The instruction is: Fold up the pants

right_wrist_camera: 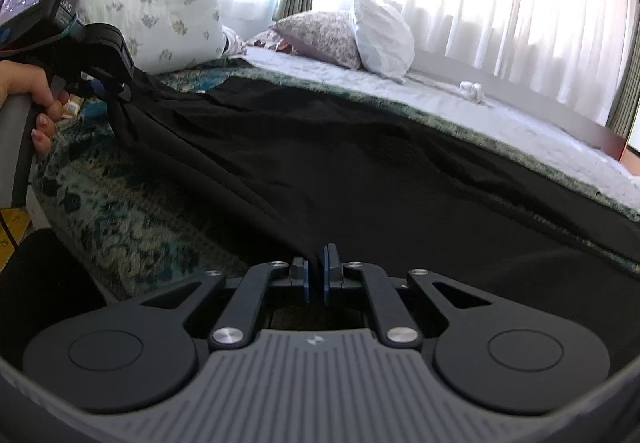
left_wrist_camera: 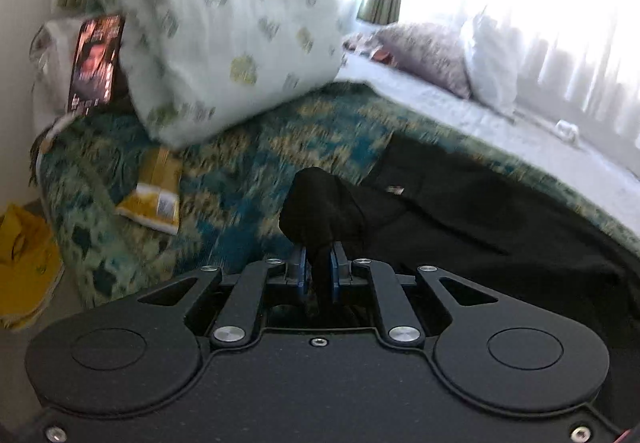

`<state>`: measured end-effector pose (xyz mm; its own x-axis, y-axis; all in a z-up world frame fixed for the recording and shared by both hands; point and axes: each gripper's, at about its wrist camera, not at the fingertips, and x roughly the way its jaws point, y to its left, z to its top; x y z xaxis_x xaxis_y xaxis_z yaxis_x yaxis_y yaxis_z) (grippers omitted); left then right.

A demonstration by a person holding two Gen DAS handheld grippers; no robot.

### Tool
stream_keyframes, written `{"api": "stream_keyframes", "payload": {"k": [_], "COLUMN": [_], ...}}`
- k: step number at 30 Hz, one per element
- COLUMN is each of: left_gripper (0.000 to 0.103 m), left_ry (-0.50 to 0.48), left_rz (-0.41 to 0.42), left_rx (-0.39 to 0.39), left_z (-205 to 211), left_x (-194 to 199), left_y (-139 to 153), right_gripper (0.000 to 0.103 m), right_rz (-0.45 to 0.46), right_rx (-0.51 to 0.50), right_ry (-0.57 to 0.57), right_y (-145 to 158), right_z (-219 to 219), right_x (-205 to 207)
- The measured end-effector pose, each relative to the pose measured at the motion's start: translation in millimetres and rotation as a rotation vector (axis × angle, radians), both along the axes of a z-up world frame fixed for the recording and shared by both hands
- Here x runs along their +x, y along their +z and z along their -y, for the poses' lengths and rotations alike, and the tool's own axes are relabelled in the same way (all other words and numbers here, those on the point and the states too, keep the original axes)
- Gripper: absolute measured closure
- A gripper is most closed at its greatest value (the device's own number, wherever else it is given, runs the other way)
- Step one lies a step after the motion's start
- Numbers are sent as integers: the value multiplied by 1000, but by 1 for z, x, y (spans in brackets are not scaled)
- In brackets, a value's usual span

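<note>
Black pants (right_wrist_camera: pixel 360 171) lie spread across a teal and gold patterned blanket (right_wrist_camera: pixel 120 227) on a bed. In the left wrist view my left gripper (left_wrist_camera: pixel 319 263) is shut on a bunched fold of the pants (left_wrist_camera: pixel 480 211), which rises as a dark hump just past the blue pads. My right gripper (right_wrist_camera: pixel 316 267) is shut on the near edge of the pants. The right wrist view also shows the left gripper (right_wrist_camera: pixel 114 93) at far left, held by a hand (right_wrist_camera: pixel 36 99), lifting the cloth edge into a taut ridge between the two grips.
A large flowered pillow (left_wrist_camera: pixel 224 39) rests on the blanket at the back left, with a yellow packet (left_wrist_camera: pixel 154 195) below it and a dark printed card (left_wrist_camera: pixel 96 59) beside it. More pillows (right_wrist_camera: pixel 352 35) lie on the pale sheet (right_wrist_camera: pixel 520 115) near the bright curtained window. Yellow items (left_wrist_camera: pixel 24 255) lie on the floor.
</note>
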<state>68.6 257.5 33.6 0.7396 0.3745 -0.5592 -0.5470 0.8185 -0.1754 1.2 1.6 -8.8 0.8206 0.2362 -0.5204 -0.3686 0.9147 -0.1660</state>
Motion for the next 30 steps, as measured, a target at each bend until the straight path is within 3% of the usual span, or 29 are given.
{"api": "stream_keyframes", "payload": {"k": [7, 11, 15, 24, 30], "left_gripper": [88, 87, 86, 83, 83], "left_ry": [18, 32, 36, 30, 26], "left_rz": [-76, -99, -113, -145, -170], "left_rx": [55, 52, 71, 130, 173], "left_z": [8, 5, 6, 10, 16], "left_x": [10, 13, 16, 21, 24], "left_y": [-16, -21, -23, -25, -25], "right_gripper": [91, 68, 67, 70, 74], "right_rz": [-22, -20, -6, 36, 39], "right_rx": [-4, 11, 0, -158, -242], "right_ry": [5, -11, -71, -411, -794], "right_y": [-9, -9, -11, -16, -15], "right_z": [0, 8, 34, 154, 268], "right_x": [-1, -2, -4, -23, -30]}}
